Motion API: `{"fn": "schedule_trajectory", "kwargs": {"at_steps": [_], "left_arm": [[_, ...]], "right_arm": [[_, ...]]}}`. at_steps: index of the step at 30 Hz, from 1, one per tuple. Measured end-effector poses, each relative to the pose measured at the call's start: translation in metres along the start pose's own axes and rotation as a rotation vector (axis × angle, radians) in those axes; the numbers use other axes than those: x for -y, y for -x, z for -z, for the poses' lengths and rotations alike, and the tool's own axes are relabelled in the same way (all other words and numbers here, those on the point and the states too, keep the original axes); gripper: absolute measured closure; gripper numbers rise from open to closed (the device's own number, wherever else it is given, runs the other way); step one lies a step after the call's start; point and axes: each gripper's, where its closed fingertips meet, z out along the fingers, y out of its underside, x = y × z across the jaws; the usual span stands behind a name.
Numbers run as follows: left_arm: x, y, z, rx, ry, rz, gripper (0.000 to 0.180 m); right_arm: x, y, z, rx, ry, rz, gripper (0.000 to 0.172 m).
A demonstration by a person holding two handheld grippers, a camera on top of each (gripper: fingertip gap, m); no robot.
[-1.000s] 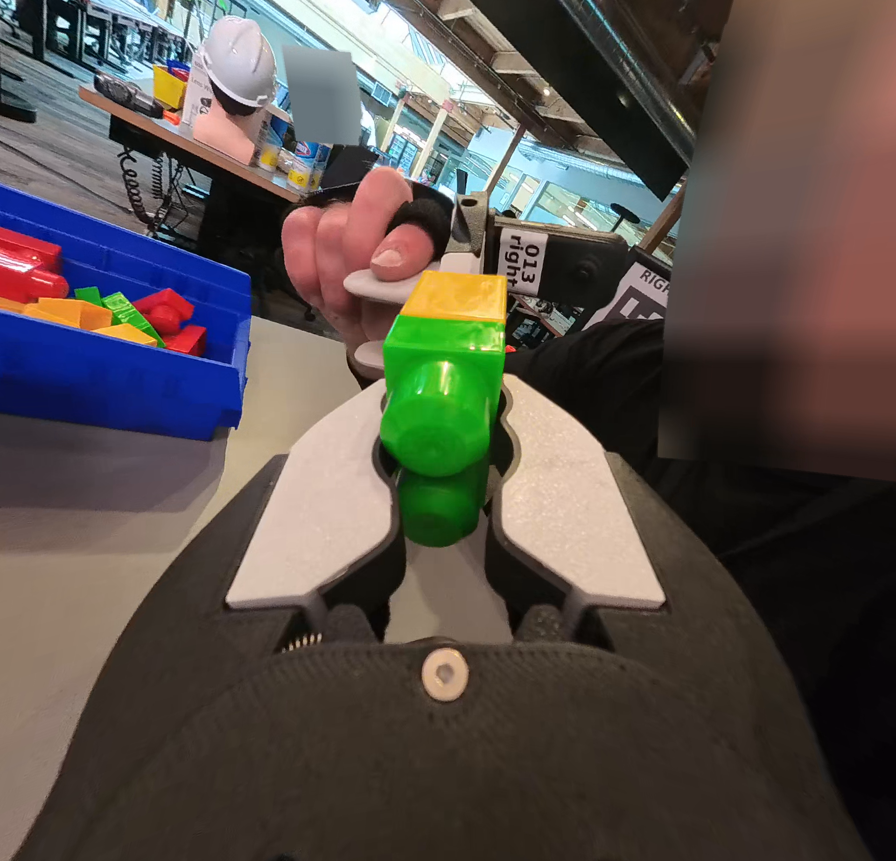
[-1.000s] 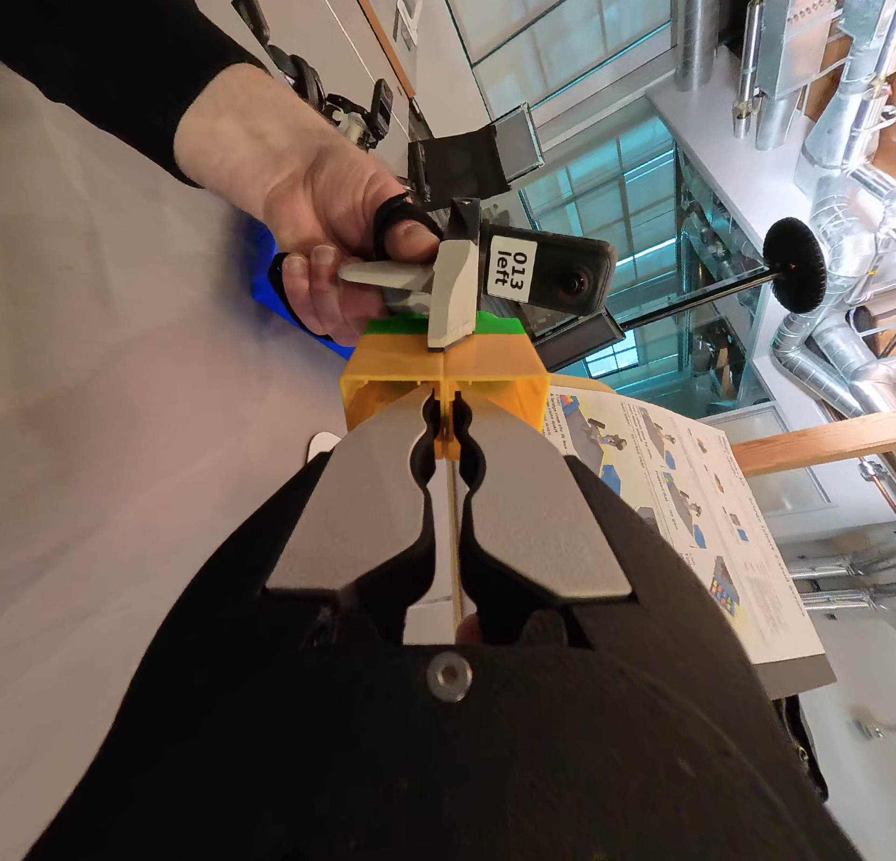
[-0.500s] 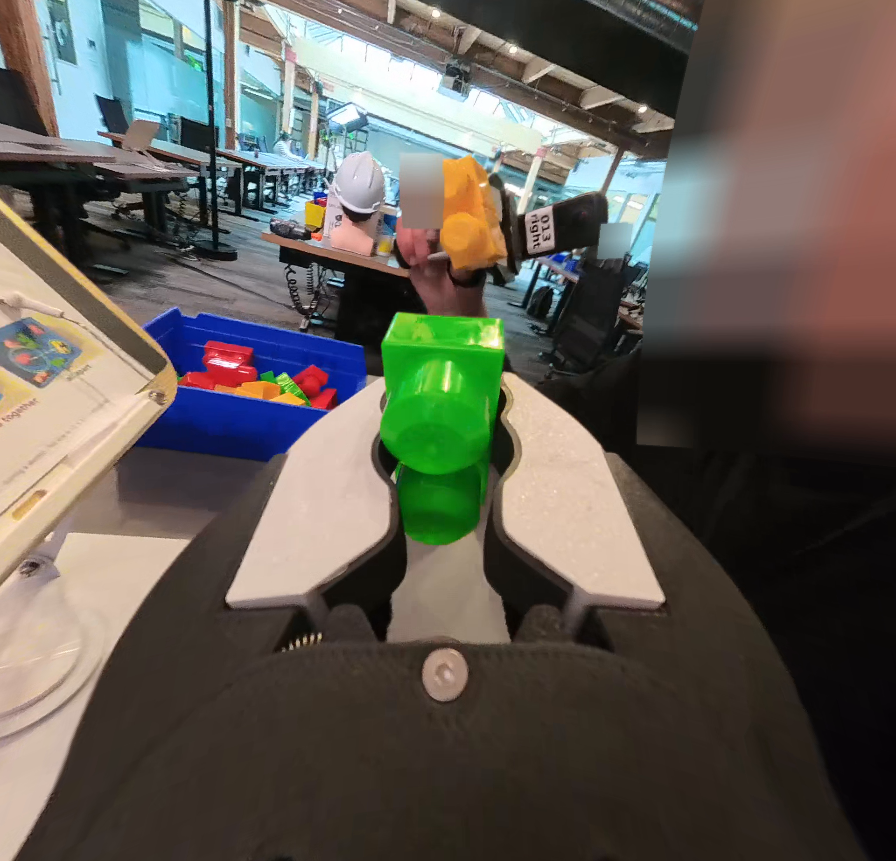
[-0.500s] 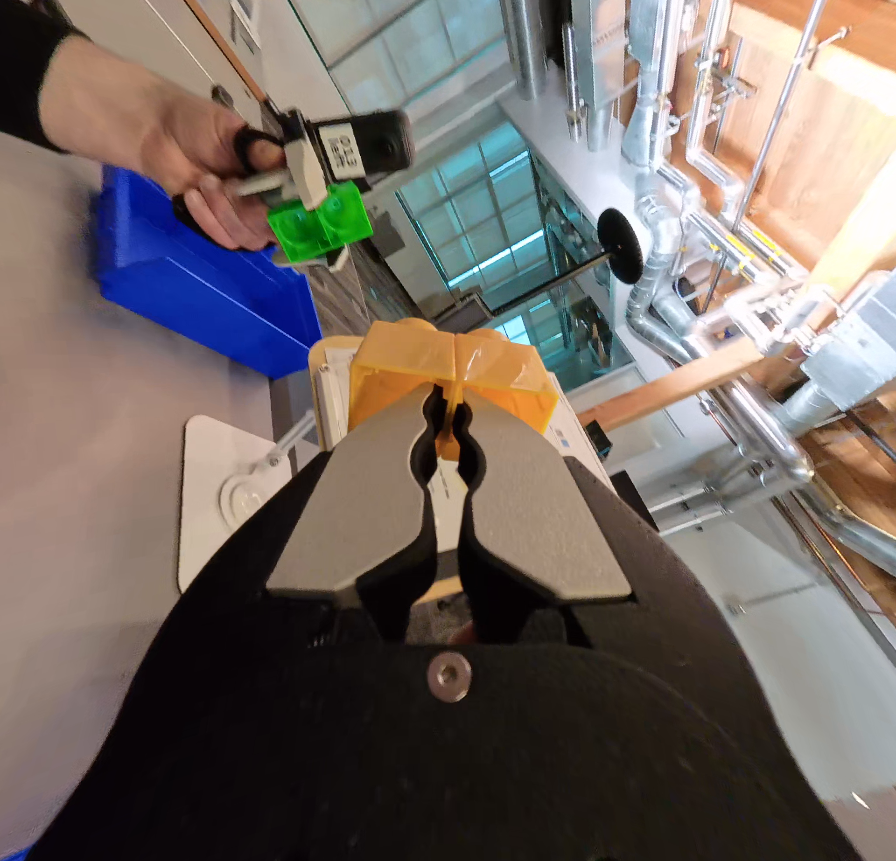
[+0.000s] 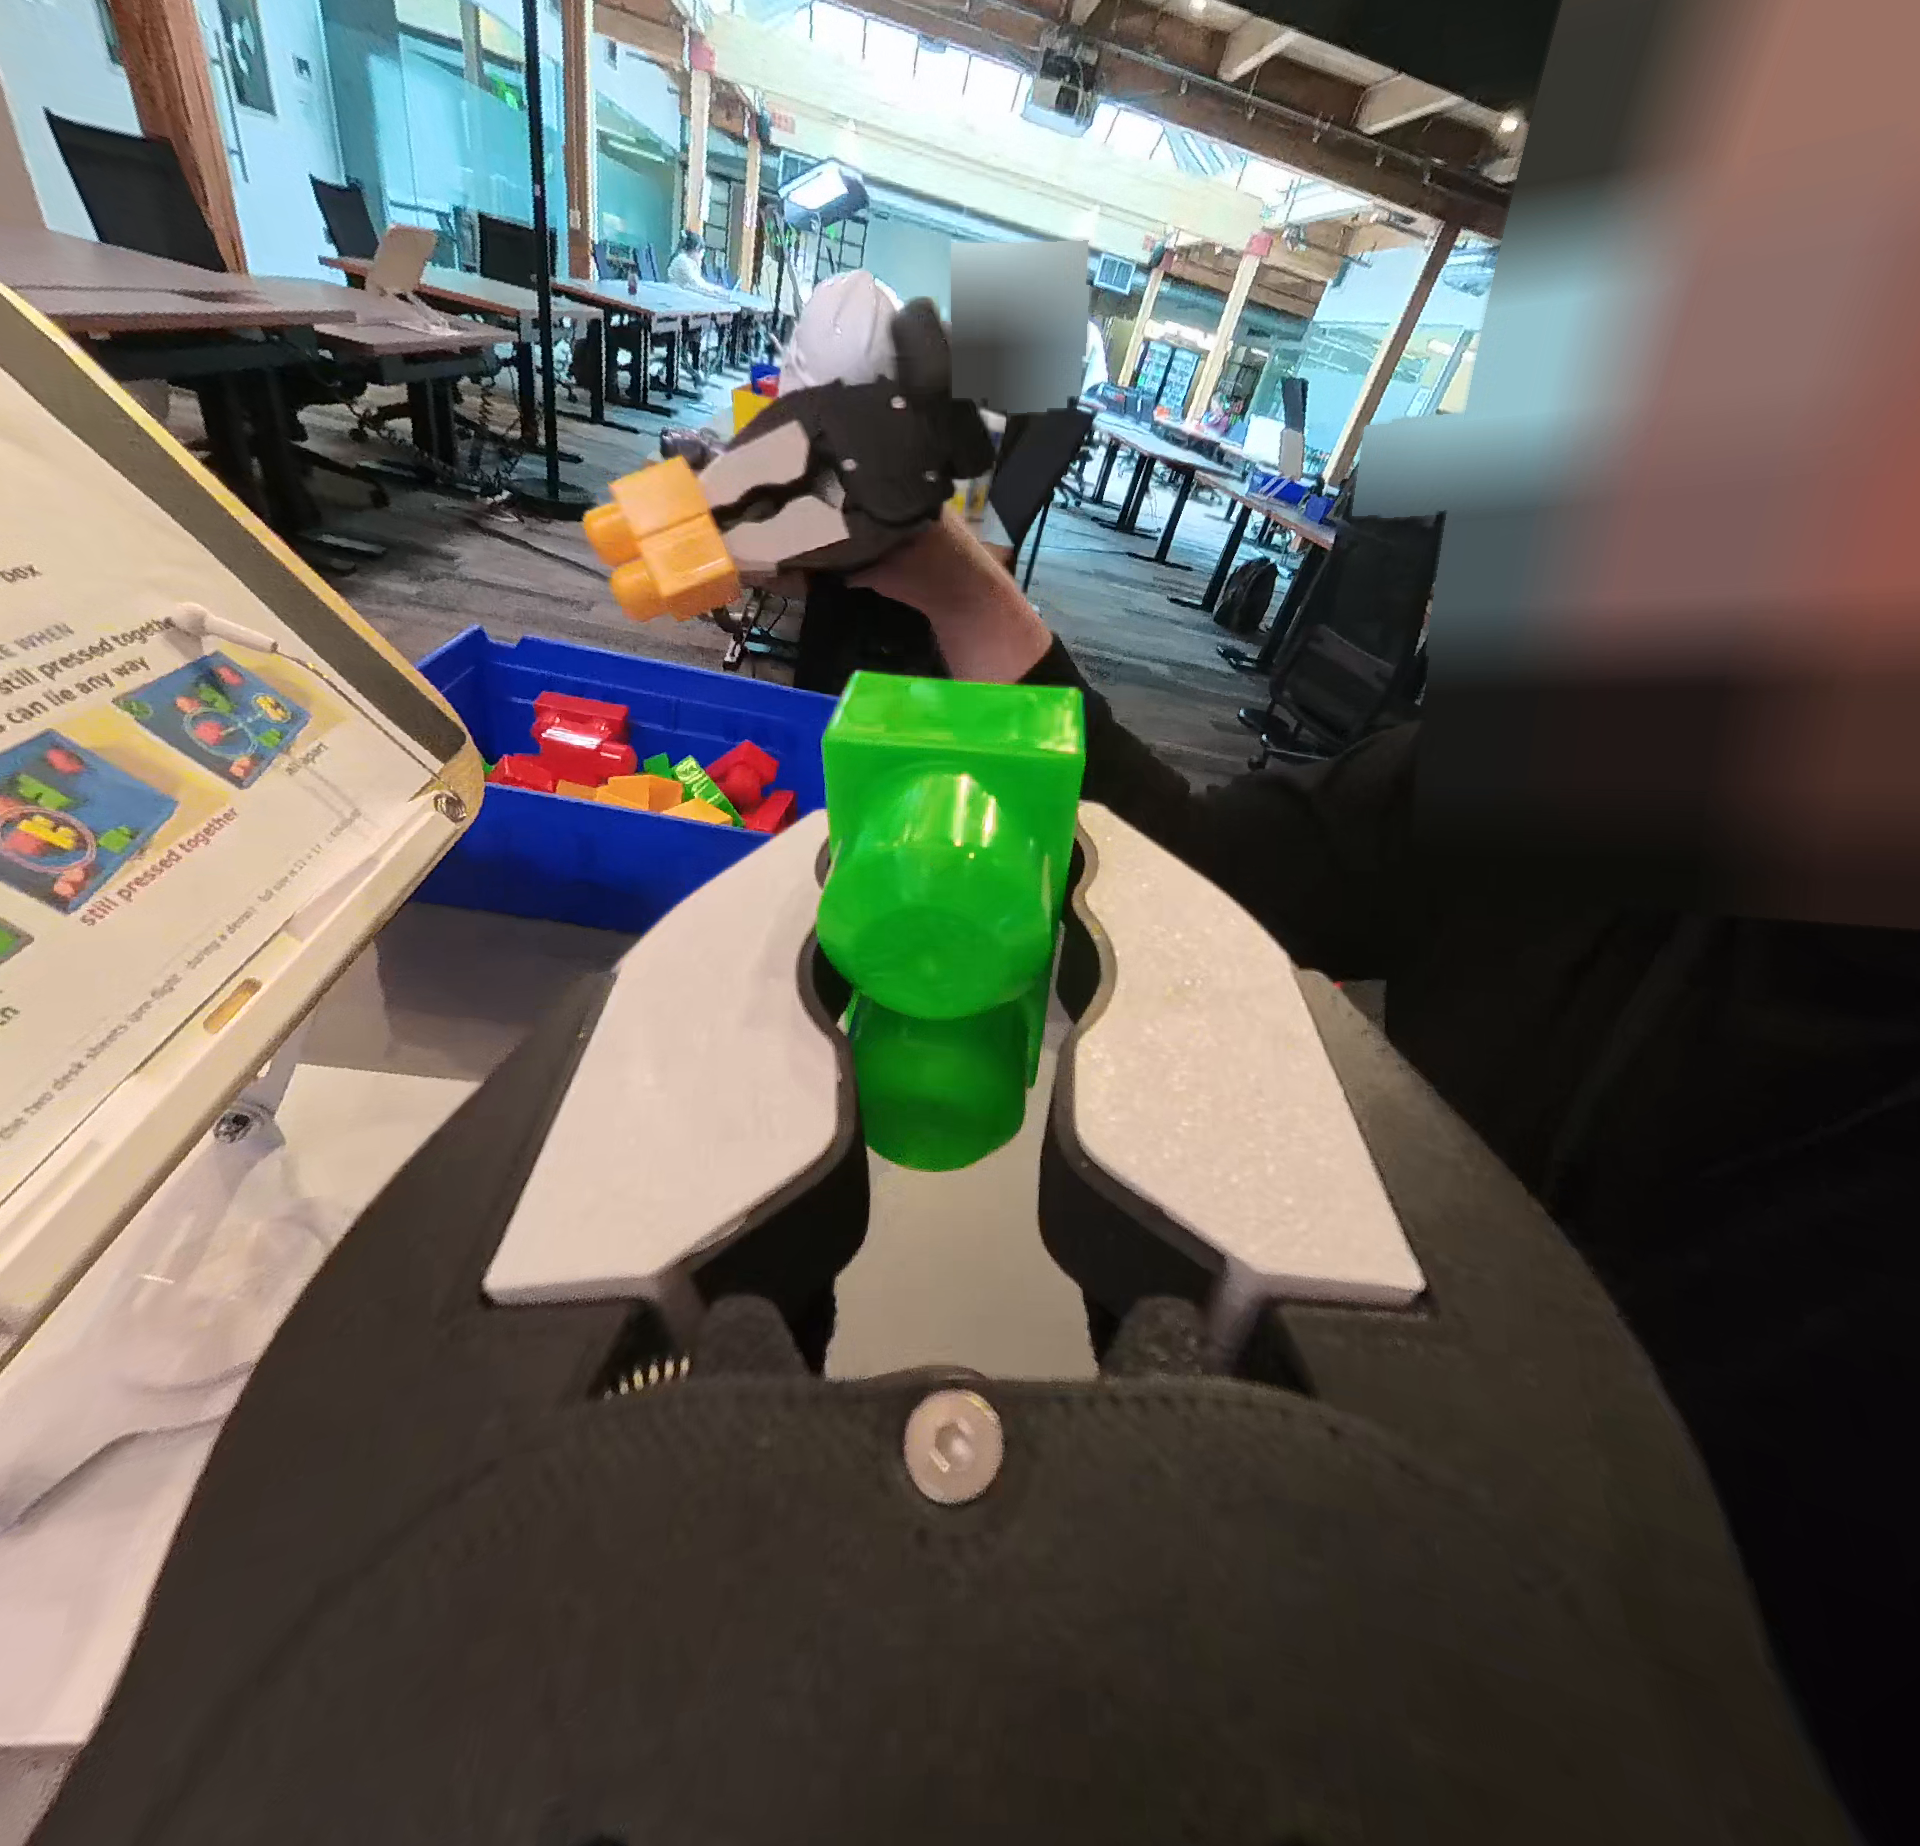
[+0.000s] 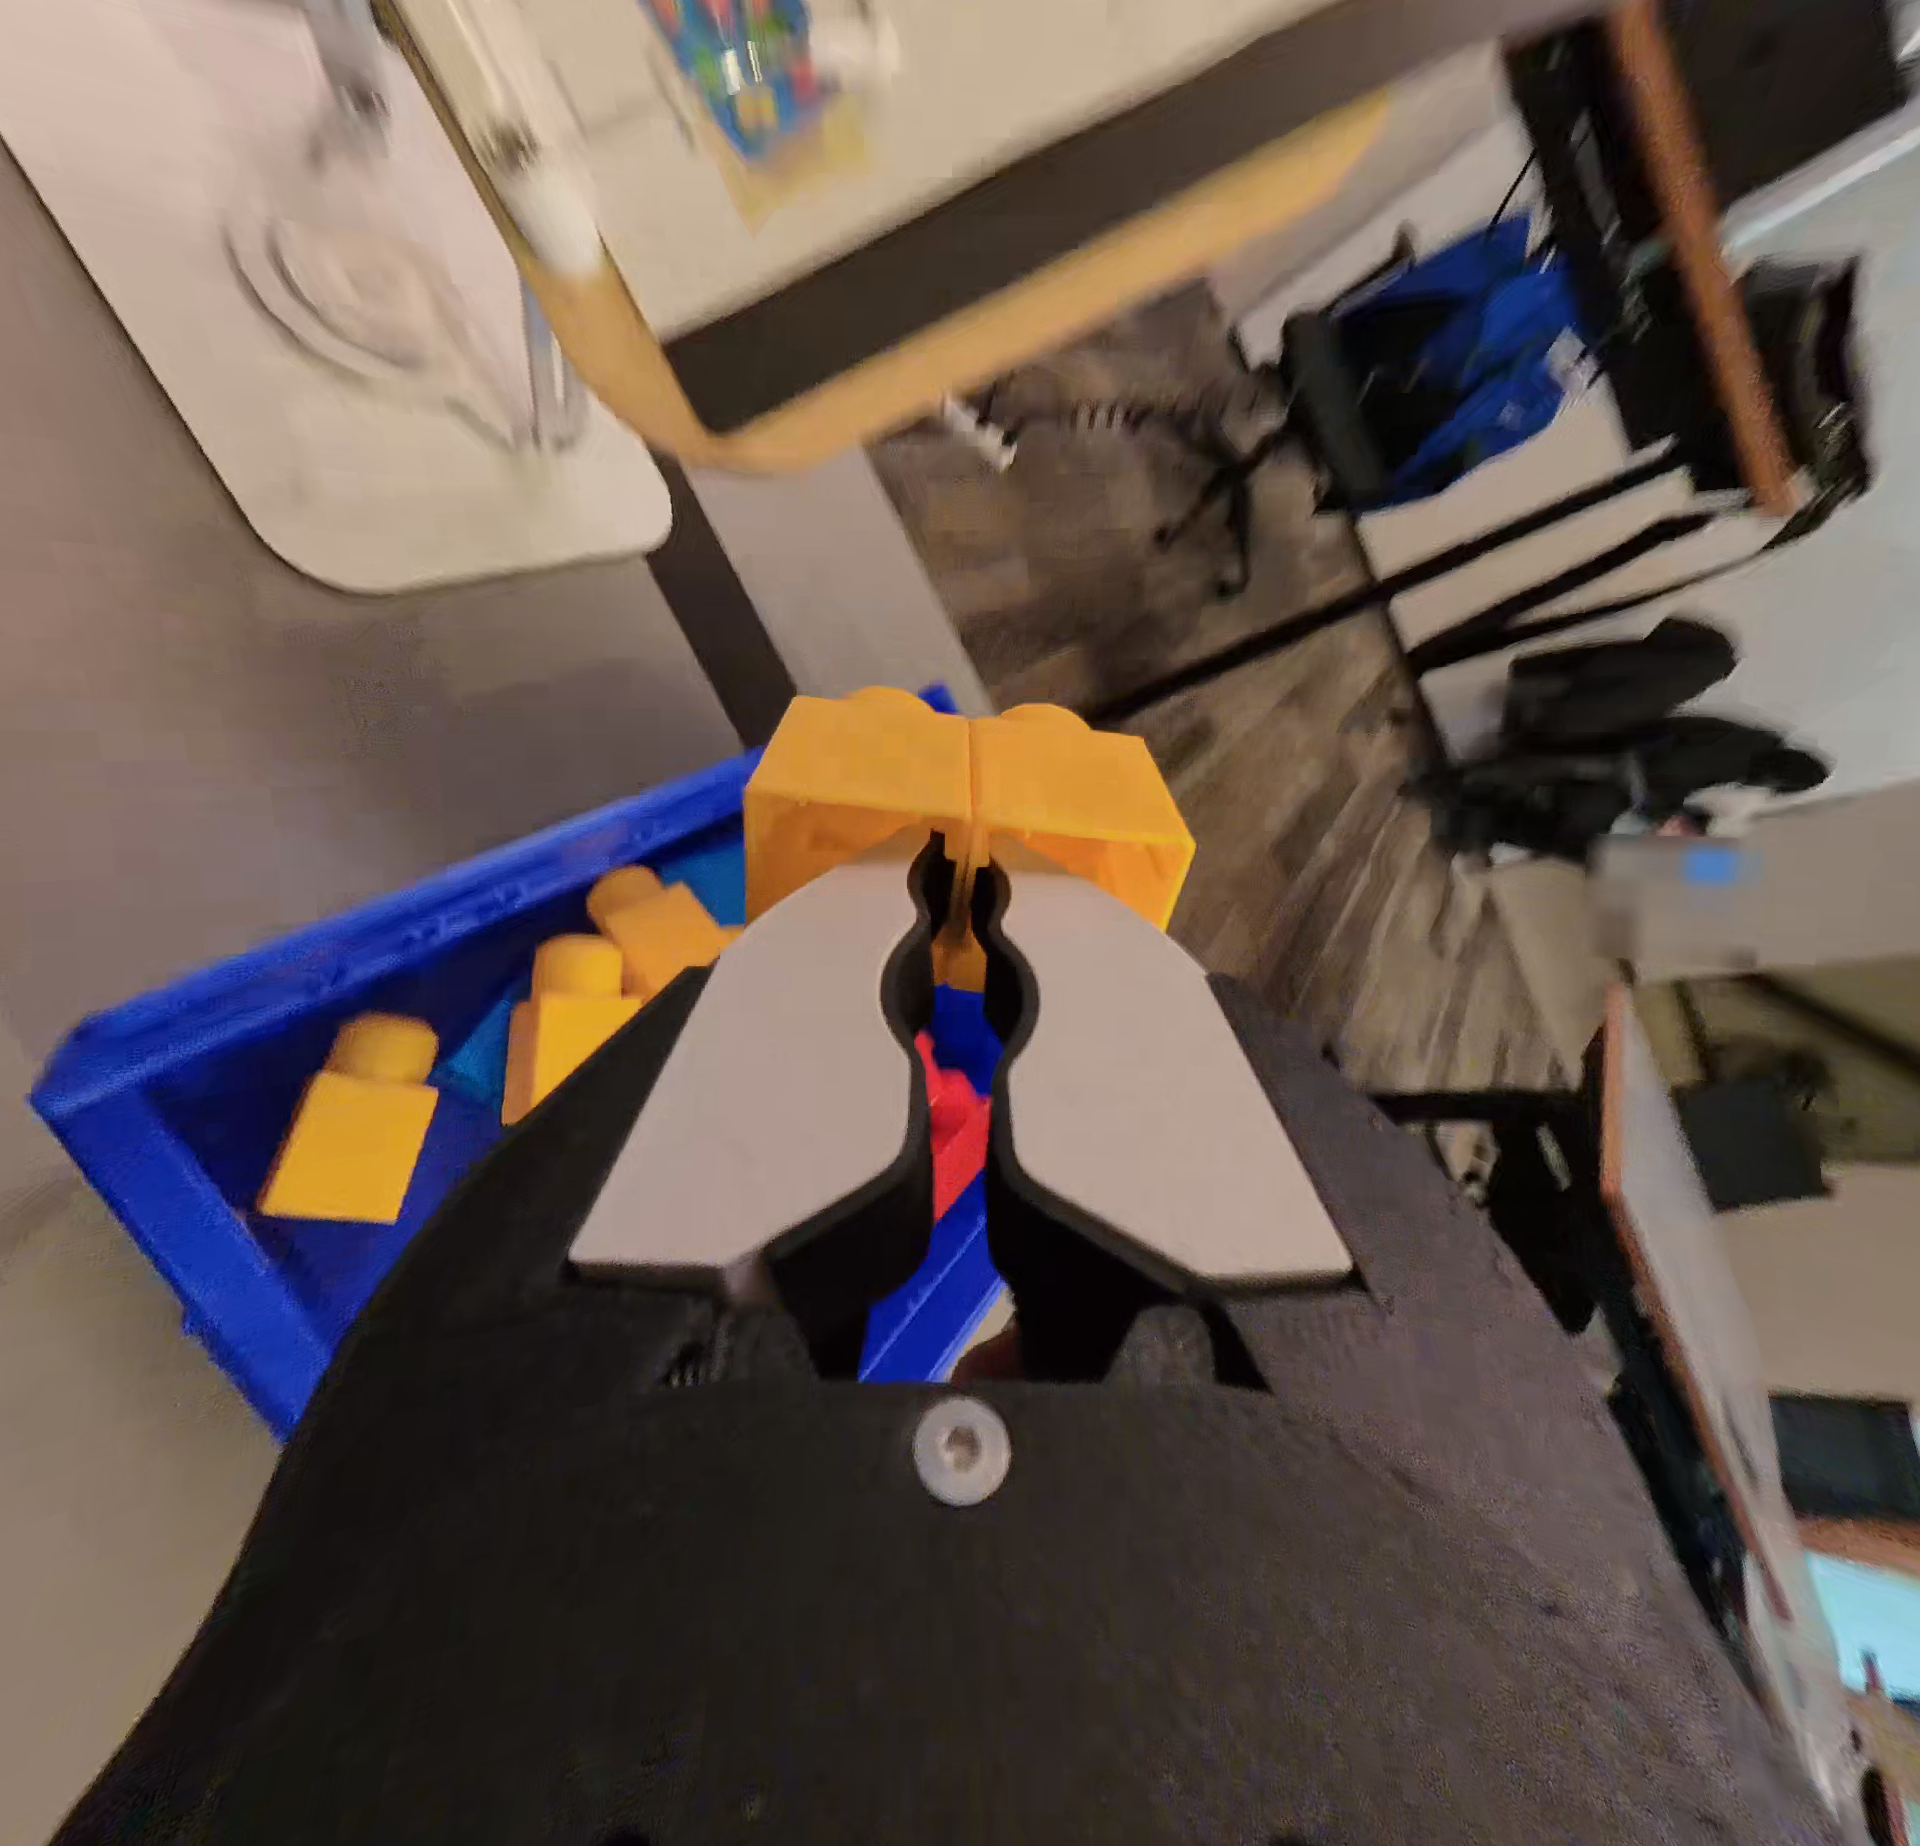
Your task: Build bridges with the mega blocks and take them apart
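My left gripper (image 5: 940, 892) is shut on a green block (image 5: 951, 861), its two studs pointing back at the camera. It is held in the air in front of the blue bin (image 5: 582, 861). My right gripper (image 6: 961, 887) is shut on the thin inner rib of an orange two-stud block (image 6: 961, 794), open side toward the camera. It hangs over the far end of the blue bin (image 6: 187, 1235). In the left wrist view the right gripper (image 5: 727, 523) holds the orange block (image 5: 655, 539) above the bin.
The bin holds several loose red, orange and green blocks (image 5: 634, 773); the right wrist view shows orange blocks (image 6: 353, 1121) in it. A tilted instruction board (image 5: 156, 809) on a clear stand stands left of the bin on the grey table (image 6: 260, 736). The left gripper's tips are roughly 35 cm from the right gripper's.
The orange block has come off the green block. My right gripper swung away with it and now hangs over the bin. My left gripper kept the green block and turned toward the bin.
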Motion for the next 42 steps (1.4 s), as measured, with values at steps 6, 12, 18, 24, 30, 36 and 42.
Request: {"fn": "schedule_trajectory", "kwargs": {"at_steps": [6,12,18,24,30,36,42], "left_arm": [[-0.004,0.005,-0.004,-0.008,-0.001,0.028,0.144],[-0.011,0.010,-0.009,0.019,0.033,0.017,0.143],[-0.024,0.011,-0.028,0.043,0.102,-0.014,0.143],[-0.028,0.009,-0.032,0.054,0.123,-0.026,0.144],[-0.029,0.011,-0.032,0.054,0.127,-0.021,0.144],[-0.032,0.015,-0.031,0.059,0.138,-0.017,0.143],[-0.039,0.022,-0.042,0.148,0.187,-0.109,0.143]], "right_arm": [[-0.088,0.012,-0.043,0.115,0.375,-0.184,0.118],[-0.034,-0.001,-0.019,0.042,0.181,-0.185,0.128],[0.064,0.028,0.016,0.115,-0.139,-0.122,0.145],[-0.016,0.004,-0.012,0.036,0.160,-0.194,0.170],[-0.096,0.025,-0.054,0.204,0.379,-0.372,0.137],[-0.100,0.030,-0.053,0.219,0.467,-0.379,0.107],[0.068,0.050,-0.003,0.351,-0.165,-0.329,0.127]]}}
